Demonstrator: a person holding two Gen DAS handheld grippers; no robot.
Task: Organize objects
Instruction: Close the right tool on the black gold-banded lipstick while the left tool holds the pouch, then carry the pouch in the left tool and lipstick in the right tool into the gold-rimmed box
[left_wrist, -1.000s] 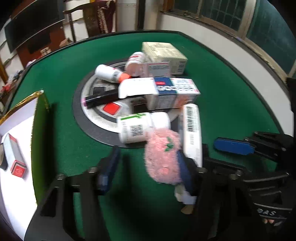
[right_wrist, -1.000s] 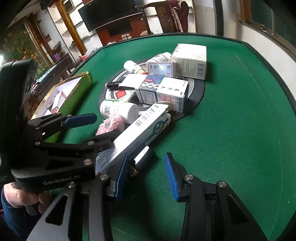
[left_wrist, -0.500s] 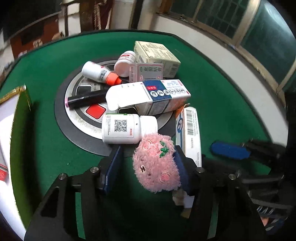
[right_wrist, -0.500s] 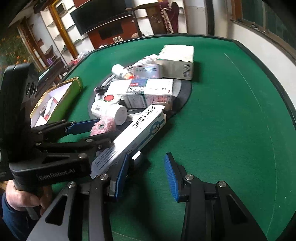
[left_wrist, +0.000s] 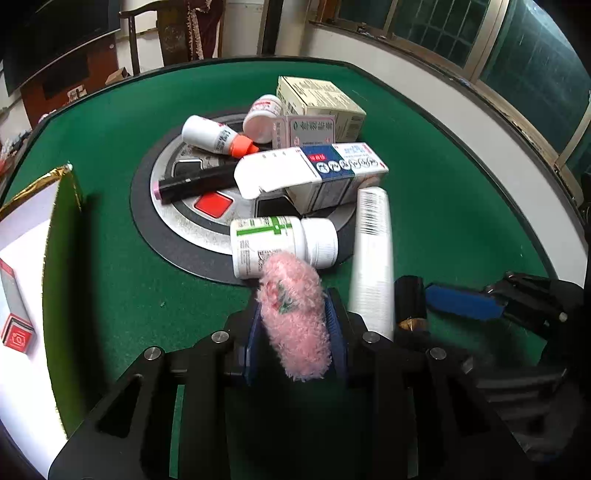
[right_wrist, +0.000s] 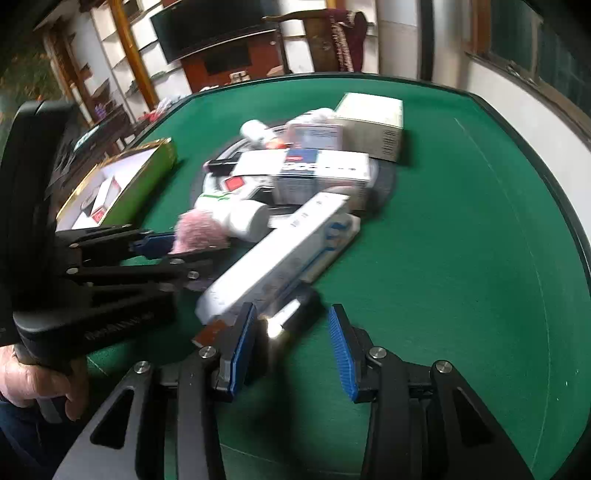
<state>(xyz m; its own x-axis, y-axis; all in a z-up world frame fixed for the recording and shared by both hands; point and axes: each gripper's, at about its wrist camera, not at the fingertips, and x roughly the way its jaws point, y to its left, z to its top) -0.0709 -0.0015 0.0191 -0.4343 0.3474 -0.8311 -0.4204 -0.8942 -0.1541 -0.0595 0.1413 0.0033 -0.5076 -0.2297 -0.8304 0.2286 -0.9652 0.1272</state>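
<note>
A pink plush toy (left_wrist: 295, 325) is squeezed narrow between the blue pads of my left gripper (left_wrist: 294, 301), whose jaws are closing on it. In the right wrist view the plush (right_wrist: 199, 229) sits at the left gripper's tip. My right gripper (right_wrist: 291, 314) stands open around a black tube with a gold end (right_wrist: 286, 319); the right pad is clear of the tube. A long white box (right_wrist: 280, 254) lies slanted just beyond the tube. The same tube (left_wrist: 410, 299) lies beside that box (left_wrist: 371, 258) in the left wrist view.
A white bottle with a green label (left_wrist: 273, 247), a blue-and-white carton (left_wrist: 325, 173), a black marker (left_wrist: 195, 182) and other boxes and bottles lie on a round silver panel (left_wrist: 177, 221). At the left stands an open green box (left_wrist: 62, 258) with a small red-and-white carton (left_wrist: 14, 314) inside.
The left jaws have drawn in and now pinch the pink plush thin. The white bottle has rolled. The right gripper has moved up so the black tube lies between its fingers.
</note>
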